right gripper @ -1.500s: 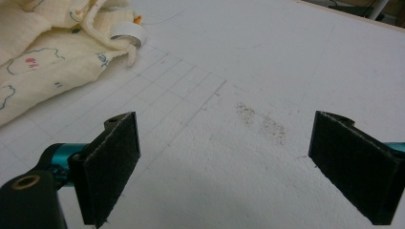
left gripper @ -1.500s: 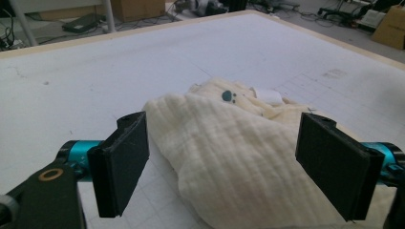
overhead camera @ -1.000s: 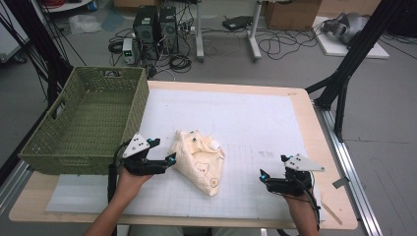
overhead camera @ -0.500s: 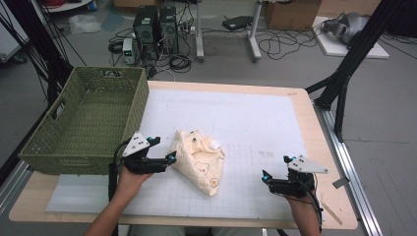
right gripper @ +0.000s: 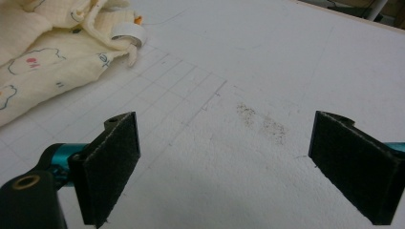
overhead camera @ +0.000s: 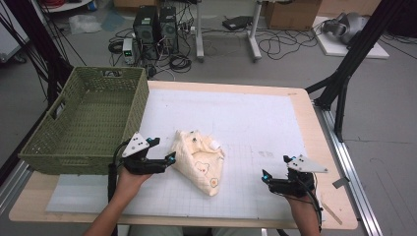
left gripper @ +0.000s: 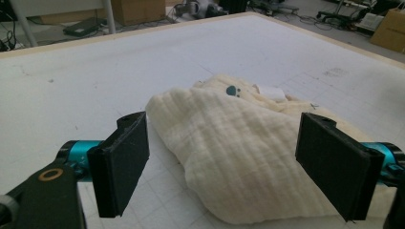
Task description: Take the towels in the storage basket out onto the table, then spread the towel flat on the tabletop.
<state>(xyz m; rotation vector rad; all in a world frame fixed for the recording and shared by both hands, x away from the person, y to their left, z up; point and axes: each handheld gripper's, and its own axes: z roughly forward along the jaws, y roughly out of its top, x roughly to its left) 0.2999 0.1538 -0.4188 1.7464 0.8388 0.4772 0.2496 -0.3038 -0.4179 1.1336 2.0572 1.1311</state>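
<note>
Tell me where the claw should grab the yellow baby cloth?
Probably the raised fold on the cloth's left edge, nearest the left claw. In the left gripper view that rounded hump already sits between the open jaws, so coming straight in from the left, low over the mat, should pinch it. The flat, thin tip toward the person looks harder to catch.
</note>
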